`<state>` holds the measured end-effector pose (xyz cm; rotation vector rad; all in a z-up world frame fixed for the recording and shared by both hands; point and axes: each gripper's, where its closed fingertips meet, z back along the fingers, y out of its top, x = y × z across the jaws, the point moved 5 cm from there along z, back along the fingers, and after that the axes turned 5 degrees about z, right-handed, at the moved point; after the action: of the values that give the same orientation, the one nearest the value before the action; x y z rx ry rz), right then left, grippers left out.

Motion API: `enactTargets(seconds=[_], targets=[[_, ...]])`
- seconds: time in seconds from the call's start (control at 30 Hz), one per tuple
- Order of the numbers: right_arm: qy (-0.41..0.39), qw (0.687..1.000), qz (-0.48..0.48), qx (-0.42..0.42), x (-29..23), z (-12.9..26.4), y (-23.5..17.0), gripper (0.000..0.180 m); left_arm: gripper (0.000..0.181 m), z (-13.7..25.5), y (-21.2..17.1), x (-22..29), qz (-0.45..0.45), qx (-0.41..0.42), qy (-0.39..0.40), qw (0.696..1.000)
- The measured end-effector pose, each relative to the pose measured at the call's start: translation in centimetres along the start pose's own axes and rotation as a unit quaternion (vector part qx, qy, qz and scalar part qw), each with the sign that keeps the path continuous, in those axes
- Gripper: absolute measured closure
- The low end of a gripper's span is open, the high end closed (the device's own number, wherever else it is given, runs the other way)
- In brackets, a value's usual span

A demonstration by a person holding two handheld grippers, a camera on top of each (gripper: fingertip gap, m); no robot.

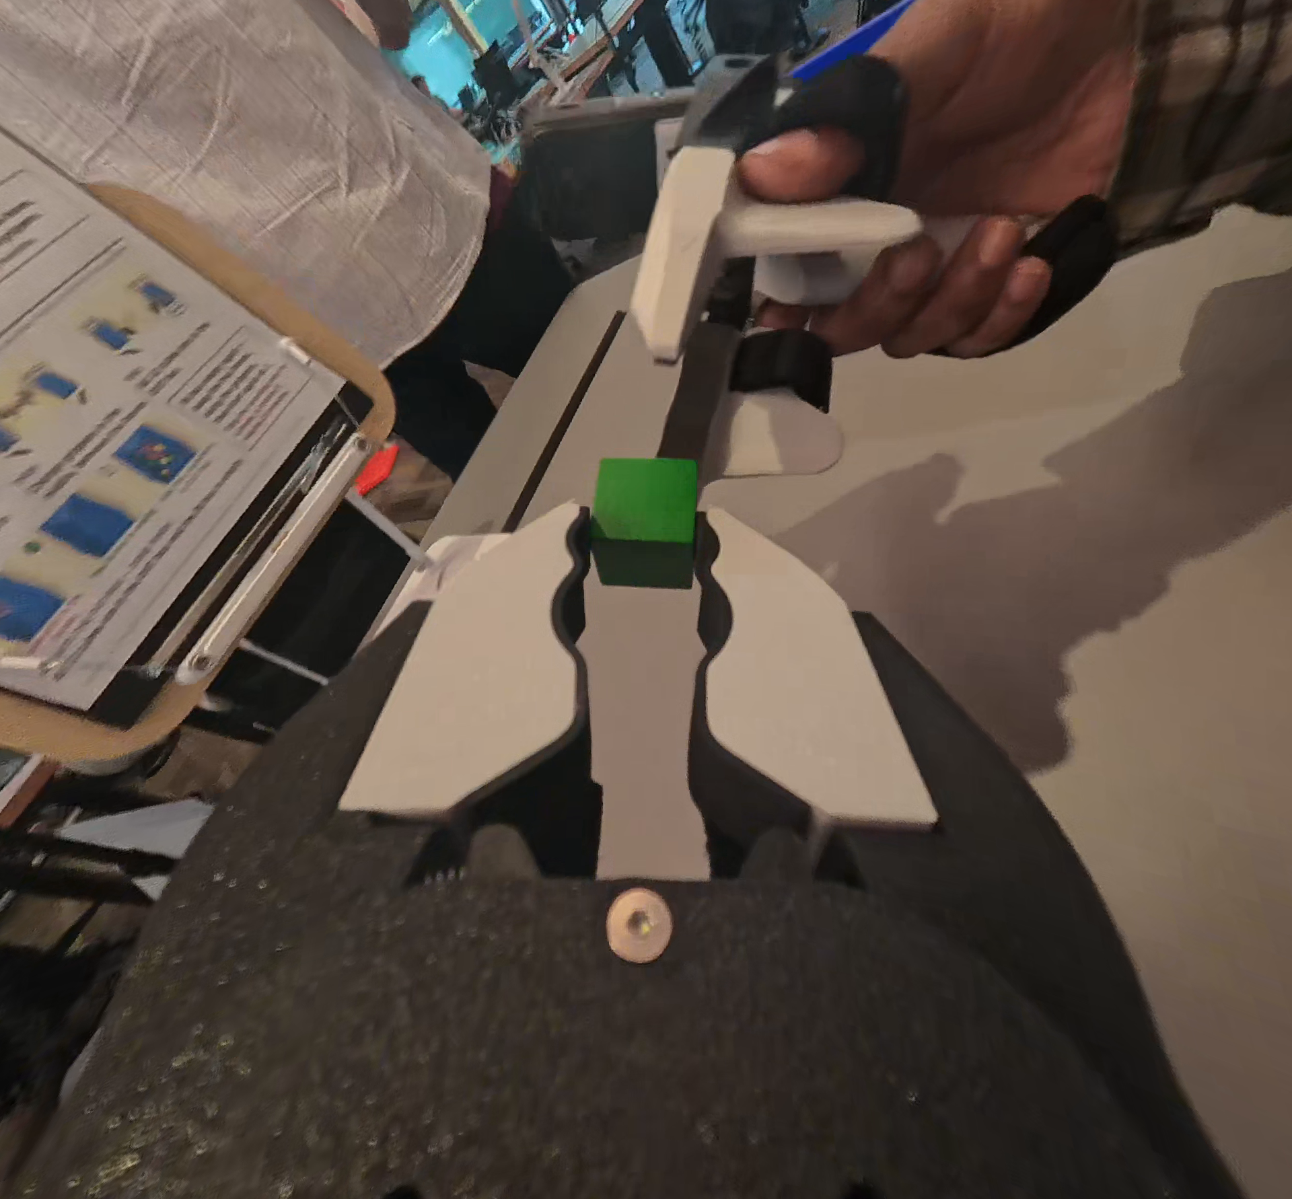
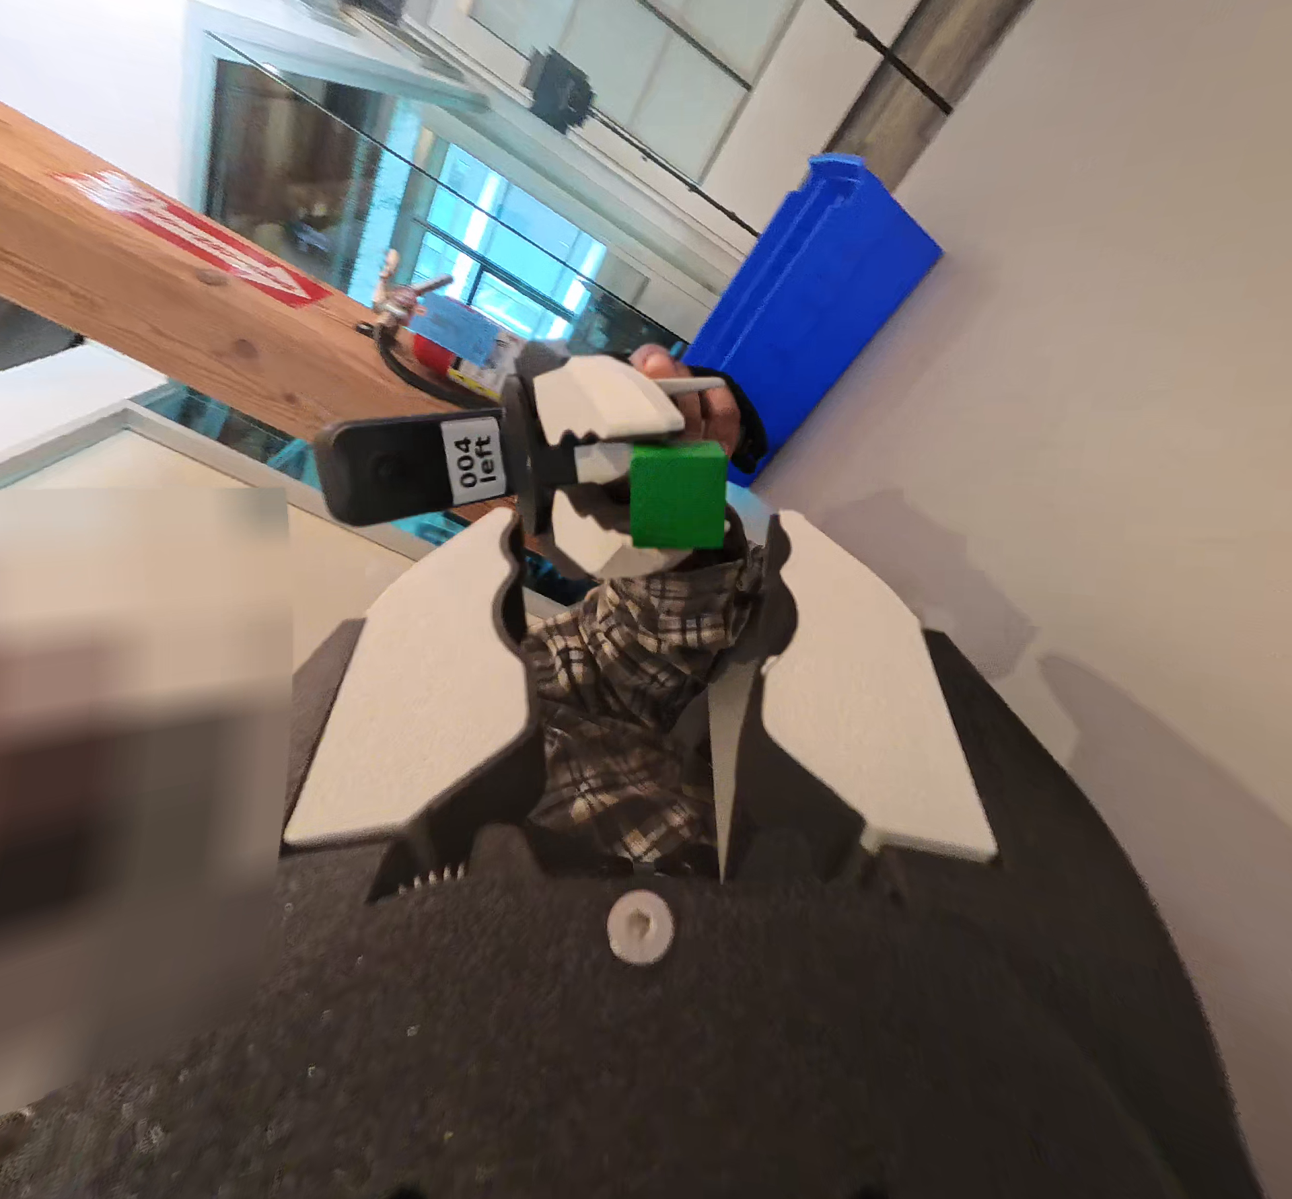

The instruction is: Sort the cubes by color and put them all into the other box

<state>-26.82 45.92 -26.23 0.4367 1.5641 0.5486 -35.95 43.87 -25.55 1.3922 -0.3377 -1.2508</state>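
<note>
Now the left gripper (image 1: 643,529) pinches a green cube (image 1: 644,519) between its two fingertips, and the cube is lifted above the pale table (image 1: 1049,606), not touching it. From the right wrist view the same cube (image 2: 677,496) is seen at the tip of the left gripper (image 2: 633,466), which carries a dark camera with a white sticker. The right gripper (image 2: 647,533) has its fingers spread apart with nothing between them; through the gap only a plaid sleeve (image 2: 629,697) is visible. In the left wrist view the right gripper (image 1: 706,340) hangs over the table beyond the cube, held by a hand (image 1: 979,187) in a black fingerless glove. A blue box (image 2: 804,326) stands on the table behind the left gripper; what is inside it I cannot tell. At the left side of the table a board with printed sheets (image 1: 140,438) leans.
</note>
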Motion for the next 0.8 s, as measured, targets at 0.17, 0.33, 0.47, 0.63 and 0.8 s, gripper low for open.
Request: enactTargets(seconds=[0.17,0.33,0.47,0.63,0.8], targets=[[-0.003,1.0,-0.018,-0.008,0.1,1.0,-0.5,0.147,0.153,-1.8,1.0,1.6,0.007,0.045,-0.011,0.999],[-0.043,0.999,0.019,-0.015,0.1,3.4,-1.4,0.152,0.152,-2.6,1.2,3.1,0.024,0.064,-0.034,0.997],[-0.143,0.988,0.054,-0.003,-0.1,11.1,-0.5,0.152,0.133,-2.7,0.4,4.4,0.071,0.086,-0.075,0.991],[-0.447,0.889,0.105,0.012,0.6,28.9,3.5,0.153,0.121,-3.8,-1.0,5.2,0.102,0.085,-0.099,0.986],[-0.595,0.801,0.068,-0.01,2.8,41.3,5.5,0.152,0.122,-5.2,-1.3,5.7,0.118,0.099,-0.092,0.984]])
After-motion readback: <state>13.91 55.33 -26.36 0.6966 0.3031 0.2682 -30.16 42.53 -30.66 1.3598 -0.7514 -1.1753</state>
